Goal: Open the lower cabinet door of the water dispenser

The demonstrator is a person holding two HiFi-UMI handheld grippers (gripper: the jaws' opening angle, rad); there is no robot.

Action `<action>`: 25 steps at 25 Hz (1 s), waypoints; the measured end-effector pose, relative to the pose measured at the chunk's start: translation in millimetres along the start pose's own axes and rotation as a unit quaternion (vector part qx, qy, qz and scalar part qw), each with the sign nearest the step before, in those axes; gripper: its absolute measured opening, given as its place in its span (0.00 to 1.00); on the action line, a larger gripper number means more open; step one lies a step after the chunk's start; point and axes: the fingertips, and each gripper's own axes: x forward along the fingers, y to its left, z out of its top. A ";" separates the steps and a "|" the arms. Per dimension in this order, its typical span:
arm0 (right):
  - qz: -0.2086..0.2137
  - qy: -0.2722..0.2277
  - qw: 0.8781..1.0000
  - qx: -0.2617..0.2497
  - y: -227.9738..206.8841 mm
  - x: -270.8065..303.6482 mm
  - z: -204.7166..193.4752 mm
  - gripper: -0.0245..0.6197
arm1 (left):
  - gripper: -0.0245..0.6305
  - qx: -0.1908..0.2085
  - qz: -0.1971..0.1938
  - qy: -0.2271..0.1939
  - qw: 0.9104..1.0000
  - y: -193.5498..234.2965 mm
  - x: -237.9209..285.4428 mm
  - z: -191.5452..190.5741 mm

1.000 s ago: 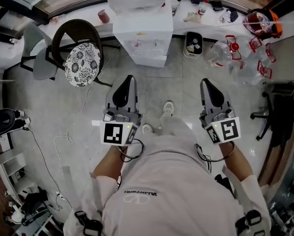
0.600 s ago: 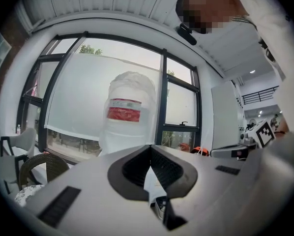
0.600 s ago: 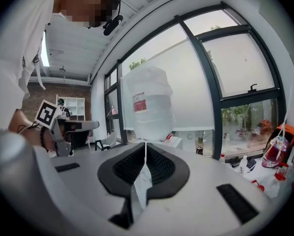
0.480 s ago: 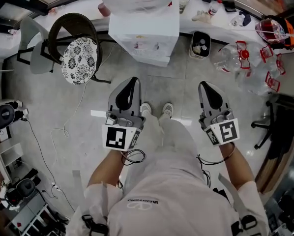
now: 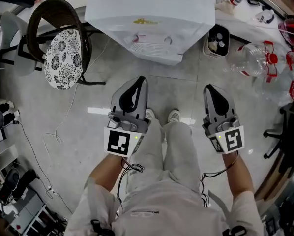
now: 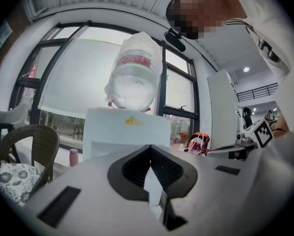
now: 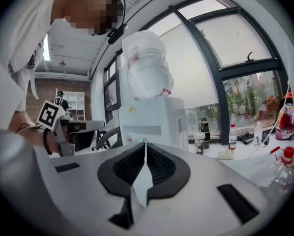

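Observation:
The white water dispenser (image 5: pixel 152 18) stands straight ahead, seen from above in the head view, with an upturned clear bottle (image 6: pixel 134 75) on top. Its lower cabinet door is hidden: the head view shows only the top and tap panel, and the gripper bodies block it in both gripper views. My left gripper (image 5: pixel 139 80) and right gripper (image 5: pixel 211 88) are held side by side, pointing at the dispenser (image 7: pixel 152 119) and a short way from it. Both are shut, jaw tips meeting, with nothing between them.
A wicker chair with a patterned cushion (image 5: pixel 63 58) stands left of the dispenser. At its right are a small bin (image 5: pixel 217 39) and several empty bottles with red handles (image 5: pixel 257 58). A cable (image 5: pixel 53 132) trails over the floor at left. An office chair base (image 5: pixel 284 132) is far right.
The view and both grippers have dropped lower and come nearer the dispenser, which now fills much more of the head view. Both grippers stay shut and empty.

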 end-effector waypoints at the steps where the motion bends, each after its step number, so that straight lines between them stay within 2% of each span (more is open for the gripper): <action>1: 0.000 -0.003 1.000 -0.001 -5.2 6.4 -18.9 0.06 | 0.05 -0.001 -0.002 0.001 1.000 5.2 5.3 -23.9; 5: 0.010 -0.004 1.000 -0.001 -18.2 33.5 -102.1 0.07 | 0.05 -0.014 -0.015 -0.004 1.000 18.0 30.6 -111.6; 8: 0.024 0.006 1.000 0.000 -27.3 63.0 -170.1 0.23 | 0.08 -0.022 -0.042 -0.010 0.999 19.6 43.4 -162.1; 11: 0.035 0.003 0.999 -0.004 -43.0 90.1 -219.3 0.29 | 0.10 -0.017 -0.069 -0.012 0.997 24.4 50.6 -202.8; 15: 0.029 -0.010 1.000 -0.007 -72.9 111.7 -258.4 0.32 | 0.12 -0.007 -0.089 -0.013 0.996 31.2 60.4 -243.7; 19: 0.046 -0.007 0.999 -0.022 -84.6 129.0 -293.5 0.35 | 0.10 -0.010 -0.098 -0.019 0.995 37.6 61.9 -271.6; 20: 0.051 -0.009 0.998 -0.024 -87.1 133.1 -300.0 0.34 | 0.05 -0.009 -0.101 -0.023 0.995 38.8 61.5 -276.6; 25: 0.063 -0.029 0.997 -0.028 -97.4 149.8 -316.3 0.32 | 0.05 -0.007 -0.115 -0.029 0.993 48.5 61.9 -297.2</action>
